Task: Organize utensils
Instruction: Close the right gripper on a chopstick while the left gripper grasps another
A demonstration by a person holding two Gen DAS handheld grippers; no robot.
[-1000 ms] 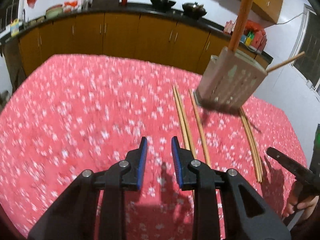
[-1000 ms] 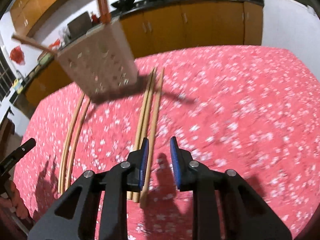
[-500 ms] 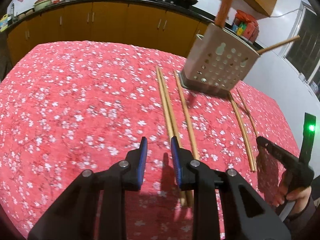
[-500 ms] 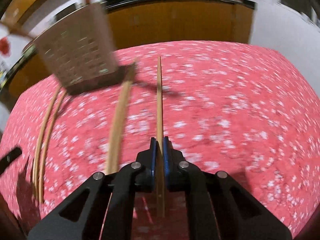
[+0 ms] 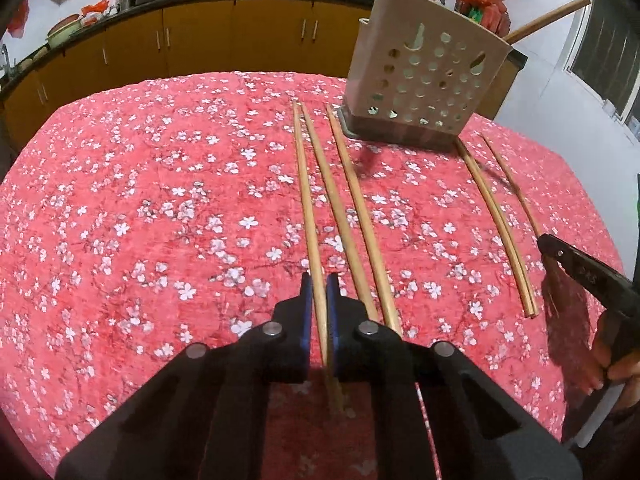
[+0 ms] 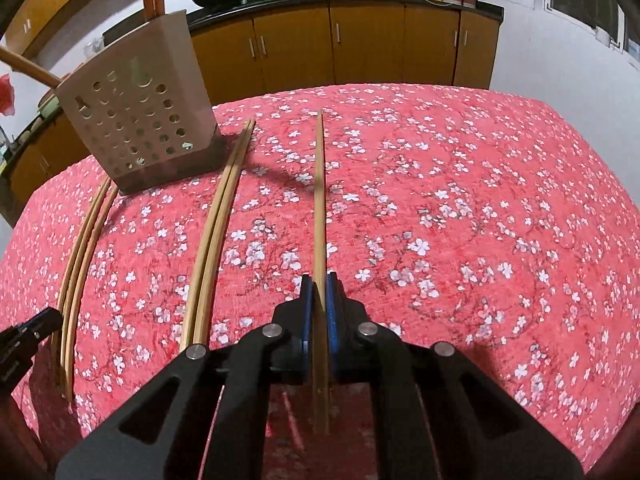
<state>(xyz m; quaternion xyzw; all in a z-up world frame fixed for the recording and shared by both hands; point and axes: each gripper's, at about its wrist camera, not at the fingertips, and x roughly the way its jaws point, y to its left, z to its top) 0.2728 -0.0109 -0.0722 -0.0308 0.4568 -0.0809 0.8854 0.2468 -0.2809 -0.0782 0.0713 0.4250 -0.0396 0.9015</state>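
Left claw (image 5: 319, 296) is clamped on 1 chopstick (image 5: 307, 200), its blue pads pinching the near end while the shaft runs straight ahead toward the holder (image 5: 424, 76). Right claw (image 6: 319, 296) is clamped too, gripping its own single chopstick (image 6: 319, 200), which reaches forward over the red flowered cloth (image 6: 460, 200).

From the left wrist view, 2 more chopsticks (image 5: 356, 208) lie just right of the gripped one, nearly parallel, their far tips close to the holder's dark base. Further right, another pair (image 5: 500, 224) lies well apart from those, trailing back from the holder's right corner toward the near right edge of the surface.

The perforated beige holder stands upright near the far edge, wooden handles poking out of its top.

From the right wrist view, a touching pair (image 6: 218, 232) lies left of the held stick, and another pair (image 6: 82, 248) curves along the left edge. To the right of the held stick the cloth lies bare out to the far and right edges. Cabinets (image 6: 360, 36) run along behind.
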